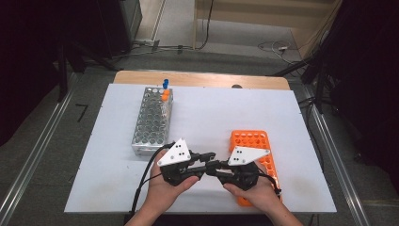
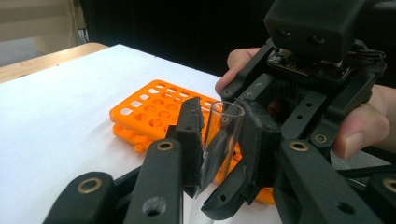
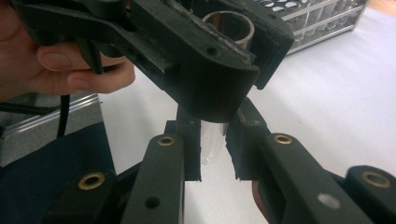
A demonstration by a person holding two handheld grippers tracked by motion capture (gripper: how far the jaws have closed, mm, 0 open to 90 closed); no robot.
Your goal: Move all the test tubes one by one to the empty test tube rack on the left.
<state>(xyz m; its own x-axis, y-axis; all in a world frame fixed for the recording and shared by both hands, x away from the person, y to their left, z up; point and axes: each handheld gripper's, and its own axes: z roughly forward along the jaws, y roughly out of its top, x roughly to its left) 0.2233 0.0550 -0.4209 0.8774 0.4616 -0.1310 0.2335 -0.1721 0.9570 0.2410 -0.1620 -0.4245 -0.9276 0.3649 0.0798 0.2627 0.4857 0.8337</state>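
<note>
A metal rack [image 1: 153,121] stands at left, two capped tubes [image 1: 165,90] at its far end. At table centre, the left gripper [image 1: 203,157] and right gripper [image 1: 212,165] meet, both clamped on one clear tube [image 2: 223,135], apparently a hand-over, held in the air beside the orange rack [image 1: 254,141] lying at right.

Left gripper [image 1: 200,157] and right gripper [image 1: 214,165] – both black linkage frames, each topped by a grey three-cornered plate with small dark dots. Brass-coloured pivot rivets on the arms. Black fingers [image 2: 189,135], pads apparently worn at the edges. Black cable [image 1: 143,181] trails from the left one. Bare forearms – no sleeves visible.
</note>
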